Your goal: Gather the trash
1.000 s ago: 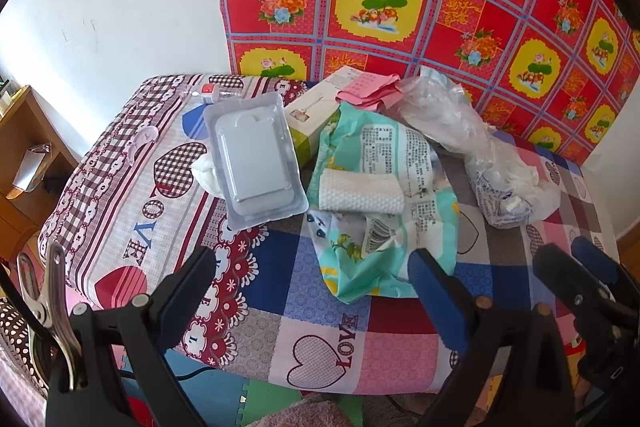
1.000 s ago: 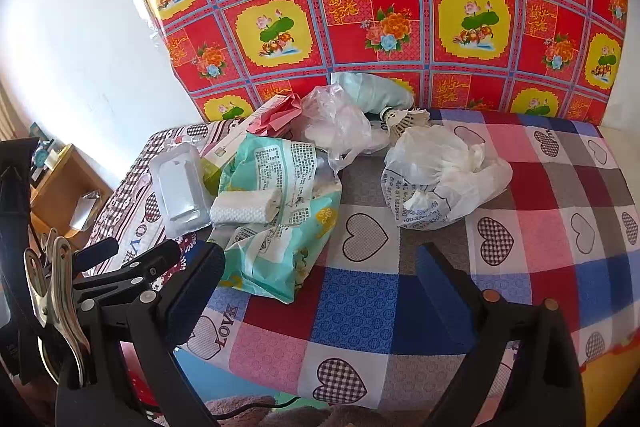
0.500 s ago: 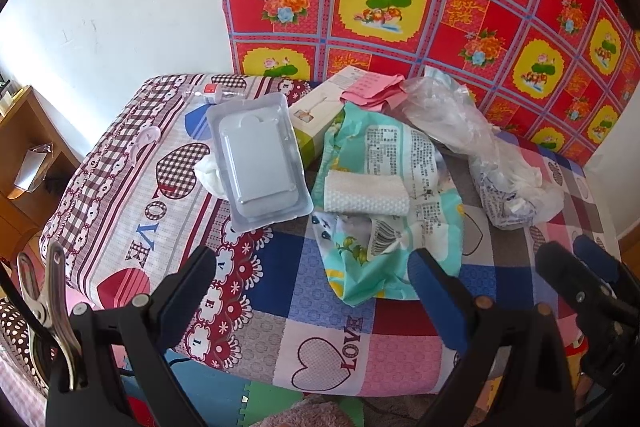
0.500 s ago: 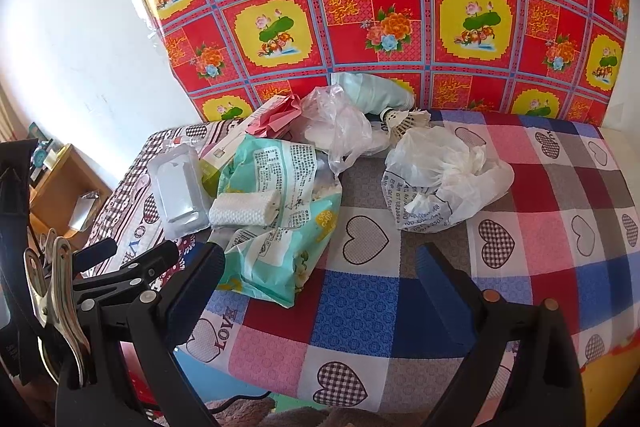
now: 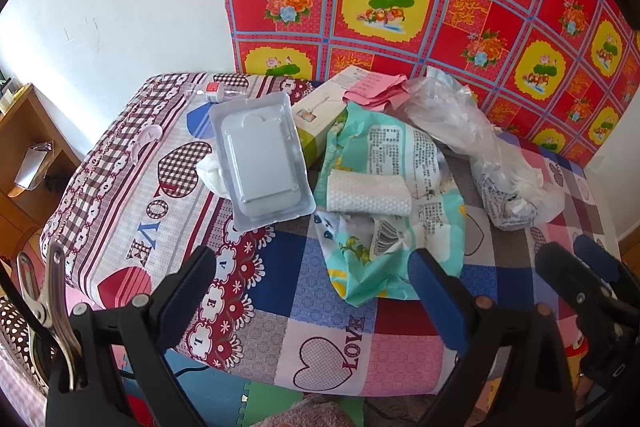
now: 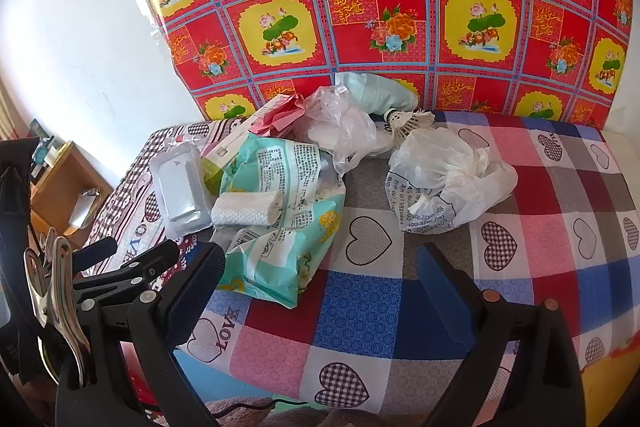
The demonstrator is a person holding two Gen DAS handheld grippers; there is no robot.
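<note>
Trash (image 5: 384, 187) is lying heaped on the desk (image 5: 272, 307) just ahead of both tools; we're holding left tool (image 5: 312, 291) & right tool (image 6: 320, 291) open, empty, lining up a first pick.

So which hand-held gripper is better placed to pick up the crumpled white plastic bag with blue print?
Probably the right hand-held gripper: it is open and the crumpled white plastic bag with blue print lies almost straight ahead. For the left hand-held gripper, also open, the bag sits far off to the right.
</note>
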